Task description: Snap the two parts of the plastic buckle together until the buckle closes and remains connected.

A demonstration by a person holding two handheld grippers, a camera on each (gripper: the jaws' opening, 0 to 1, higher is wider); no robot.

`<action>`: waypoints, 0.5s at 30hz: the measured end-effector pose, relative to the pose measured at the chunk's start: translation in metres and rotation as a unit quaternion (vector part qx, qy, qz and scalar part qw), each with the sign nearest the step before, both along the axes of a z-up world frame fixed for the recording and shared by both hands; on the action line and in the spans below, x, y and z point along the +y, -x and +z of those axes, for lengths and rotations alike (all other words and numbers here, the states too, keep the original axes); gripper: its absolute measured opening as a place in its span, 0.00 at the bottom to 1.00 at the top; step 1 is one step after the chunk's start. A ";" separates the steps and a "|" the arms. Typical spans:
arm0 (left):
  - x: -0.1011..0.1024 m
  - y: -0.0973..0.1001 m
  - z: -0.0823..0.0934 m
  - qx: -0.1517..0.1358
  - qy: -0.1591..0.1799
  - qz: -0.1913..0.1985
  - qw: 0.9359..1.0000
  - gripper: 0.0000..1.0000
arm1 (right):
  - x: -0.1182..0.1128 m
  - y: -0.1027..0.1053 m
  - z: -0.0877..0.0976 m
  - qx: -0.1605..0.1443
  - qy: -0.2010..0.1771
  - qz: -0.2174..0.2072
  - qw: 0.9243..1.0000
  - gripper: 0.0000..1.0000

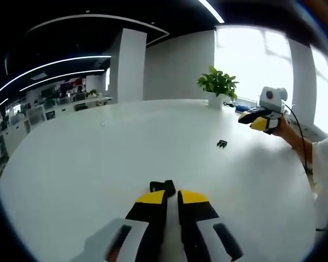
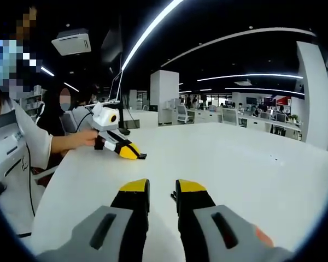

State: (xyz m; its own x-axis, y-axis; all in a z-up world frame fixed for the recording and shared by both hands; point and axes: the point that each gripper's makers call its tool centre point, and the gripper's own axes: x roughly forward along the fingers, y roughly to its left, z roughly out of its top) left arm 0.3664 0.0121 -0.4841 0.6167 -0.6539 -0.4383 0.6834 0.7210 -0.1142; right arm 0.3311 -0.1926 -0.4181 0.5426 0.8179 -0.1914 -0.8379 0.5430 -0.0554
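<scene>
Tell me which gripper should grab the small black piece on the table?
Probably the right gripper: its jaws stand open for the small black plastic piece. The left gripper already pinches the other buckle half.

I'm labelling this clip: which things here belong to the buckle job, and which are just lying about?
Job: held buckle part in the left gripper; loose buckle part lying on the table; right gripper, jaws apart.
Lying about: potted plant at the table's far edge.

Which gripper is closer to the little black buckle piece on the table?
Right. The right gripper hovers just beyond the small black plastic buckle piece; the left gripper is farther back.
</scene>
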 end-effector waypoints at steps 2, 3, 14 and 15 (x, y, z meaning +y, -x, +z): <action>0.001 0.000 0.000 0.001 0.000 0.002 1.000 0.09 | 0.000 0.000 0.000 0.000 0.000 0.000 1.000 0.17; 0.001 0.000 0.001 0.002 0.001 0.002 1.000 0.10 | 0.000 0.000 0.000 0.000 0.000 0.000 1.000 0.17; 0.009 0.000 0.001 -0.003 -0.007 0.015 1.000 0.14 | 0.002 0.003 -0.004 0.004 0.005 0.002 1.000 0.17; 0.009 0.000 0.001 -0.003 -0.007 0.016 1.000 0.15 | 0.002 0.003 -0.004 0.003 0.005 0.002 1.000 0.17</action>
